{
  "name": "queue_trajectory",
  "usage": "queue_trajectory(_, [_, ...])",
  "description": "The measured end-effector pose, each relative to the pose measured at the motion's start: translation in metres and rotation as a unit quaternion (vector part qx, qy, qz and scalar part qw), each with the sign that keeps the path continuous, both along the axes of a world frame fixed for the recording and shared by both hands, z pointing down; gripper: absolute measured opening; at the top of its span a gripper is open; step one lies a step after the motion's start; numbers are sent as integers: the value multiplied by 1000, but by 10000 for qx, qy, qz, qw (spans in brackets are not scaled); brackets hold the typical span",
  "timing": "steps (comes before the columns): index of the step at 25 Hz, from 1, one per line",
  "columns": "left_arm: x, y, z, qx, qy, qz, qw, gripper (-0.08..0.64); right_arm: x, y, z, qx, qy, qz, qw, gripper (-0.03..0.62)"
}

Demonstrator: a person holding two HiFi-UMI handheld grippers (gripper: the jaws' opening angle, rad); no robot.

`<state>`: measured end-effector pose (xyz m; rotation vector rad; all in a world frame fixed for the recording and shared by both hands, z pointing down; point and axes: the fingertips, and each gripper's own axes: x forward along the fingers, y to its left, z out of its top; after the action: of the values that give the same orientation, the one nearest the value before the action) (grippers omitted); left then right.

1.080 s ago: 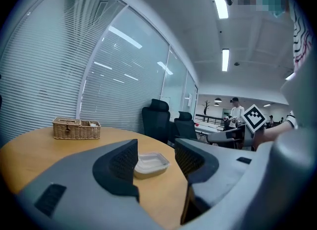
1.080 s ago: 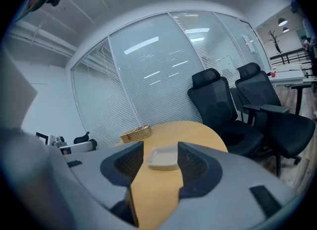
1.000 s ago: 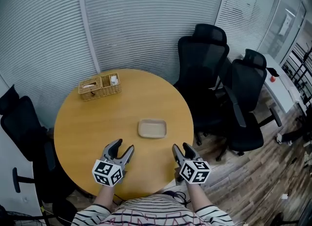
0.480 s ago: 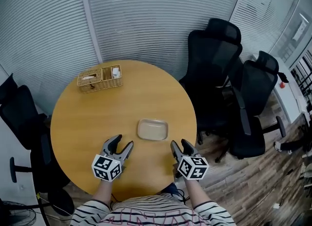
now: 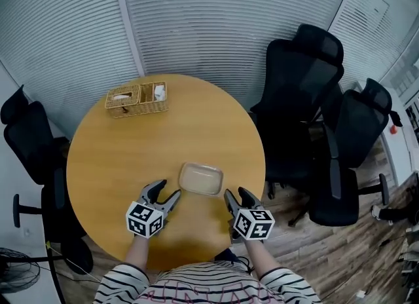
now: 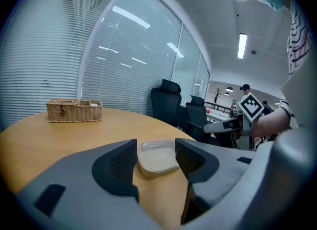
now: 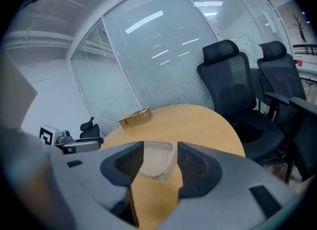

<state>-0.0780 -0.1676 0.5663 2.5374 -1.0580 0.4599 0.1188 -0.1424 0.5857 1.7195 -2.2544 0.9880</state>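
A shallow beige tray (image 5: pixel 201 179) lies on the round wooden table (image 5: pixel 118 158), toward its near right side. My left gripper (image 5: pixel 163 194) hovers open just left of the tray's near corner, apart from it. My right gripper (image 5: pixel 235 198) is open a little to the right of the tray's near edge. In the left gripper view the tray (image 6: pixel 157 156) shows between the open jaws of my left gripper (image 6: pixel 156 159), lying beyond them. The right gripper view has the tray (image 7: pixel 156 159) likewise framed between the jaws of my right gripper (image 7: pixel 159 162). Neither gripper holds anything.
A wicker basket (image 5: pixel 137 99) with two compartments stands at the table's far left edge. Black office chairs (image 5: pixel 301 99) crowd the right side; another chair (image 5: pixel 29 145) stands at the left. Slatted blinds (image 5: pixel 196 21) cover the glass wall behind.
Both grippers have moved forward toward the tray, which now looks larger between each pair of jaws. The head view has shifted slightly. The jaws stay open.
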Motion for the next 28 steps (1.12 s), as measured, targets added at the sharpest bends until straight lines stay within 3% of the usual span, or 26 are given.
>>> queue_trajectory(5, [13,-10,24,-156,-160,19,9997,224,4,-17,18,-106,-17,-165,9998,217])
queue_trajectory(15, [19,-34,64,-585,-101,-300,9978,229,-4,-42,57,-490,-89,-425,9979,213])
queue_trajectory(28, [31,-39,86,-855,38,-230,9961,229,-28,-52,80,-727,-212,-708,9946,202])
